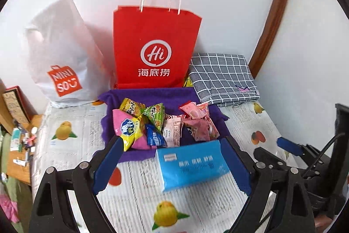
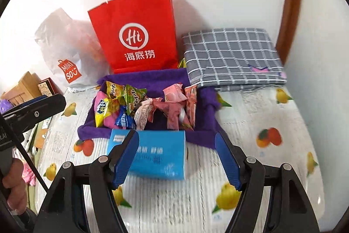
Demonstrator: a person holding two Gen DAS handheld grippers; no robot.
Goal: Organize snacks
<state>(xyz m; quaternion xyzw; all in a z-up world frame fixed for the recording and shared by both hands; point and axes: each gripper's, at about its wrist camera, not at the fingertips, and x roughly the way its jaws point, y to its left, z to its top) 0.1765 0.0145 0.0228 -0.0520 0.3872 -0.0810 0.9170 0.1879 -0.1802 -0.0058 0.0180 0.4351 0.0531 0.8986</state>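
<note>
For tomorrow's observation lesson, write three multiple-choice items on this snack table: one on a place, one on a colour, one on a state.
1. Where does the blue tissue pack lie?
A. in front of the snack pile
B. inside the red bag
C. on the checked cloth

2. What colour is the cloth under the snacks?
A. green
B. purple
C. white

3. How is the red paper bag standing?
A. flat on its side
B. upside down
C. upright, handles up

Answers: 1 A, it sits nearer the camera than the pile; 2 B, purple fabric shows around the packets; 3 C, its white handles rise above the rim.
</note>
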